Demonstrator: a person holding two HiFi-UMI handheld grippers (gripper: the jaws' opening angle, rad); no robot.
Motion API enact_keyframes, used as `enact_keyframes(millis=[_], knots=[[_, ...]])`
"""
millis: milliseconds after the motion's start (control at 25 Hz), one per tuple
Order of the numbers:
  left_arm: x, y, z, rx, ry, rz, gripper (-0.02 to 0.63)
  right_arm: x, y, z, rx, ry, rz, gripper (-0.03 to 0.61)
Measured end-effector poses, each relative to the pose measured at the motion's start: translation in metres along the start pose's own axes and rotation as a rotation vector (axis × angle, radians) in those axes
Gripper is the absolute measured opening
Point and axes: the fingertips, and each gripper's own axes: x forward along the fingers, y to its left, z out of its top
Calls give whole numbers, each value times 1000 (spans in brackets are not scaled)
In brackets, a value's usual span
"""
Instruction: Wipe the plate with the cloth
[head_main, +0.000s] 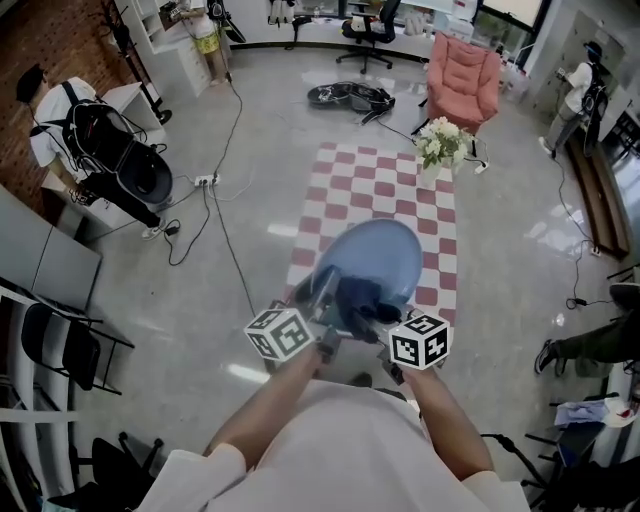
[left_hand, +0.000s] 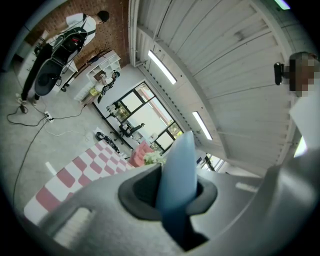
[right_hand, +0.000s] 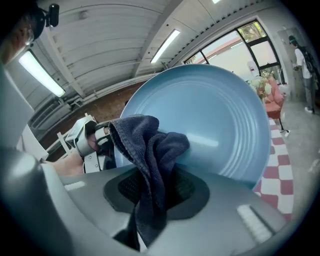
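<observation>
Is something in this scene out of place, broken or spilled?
Nothing is broken or spilled. The left tool grips the blue plate by its rim, and the right tool holds the dark cloth against its face. Only a black cable lies loose across the floor.

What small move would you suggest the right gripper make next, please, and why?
Probably sweep the cloth across the plate's face. The right gripper is shut on the cloth, bunched against the plate's near part, while the left gripper clamps the rim; most of the face lies uncovered.
</observation>
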Motion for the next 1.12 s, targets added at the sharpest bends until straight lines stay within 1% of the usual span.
enact_keyframes(millis=[280, 440, 600, 800, 1000, 1120], knots=[[-2, 2, -4, -1, 18, 2, 48, -13, -26, -14, -79, 59, -93, 103], [-3, 1, -5, -5, 29, 1, 48, -26, -49, -15, -111, 87, -165, 103], [-6, -3, -9, 4, 50, -5, 48, -41, -66, -12, -148, 103, -220, 103], [-10, -2, -20, 3, 90, 6, 48, -58, -87, 0, -163, 79, -269, 101], [-11, -3, -28, -1, 128, 9, 48, -70, -96, 16, -215, 66, -319, 100], [-10, 0, -32, -9, 146, 16, 48, -76, -102, 28, -229, 40, -352, 100]])
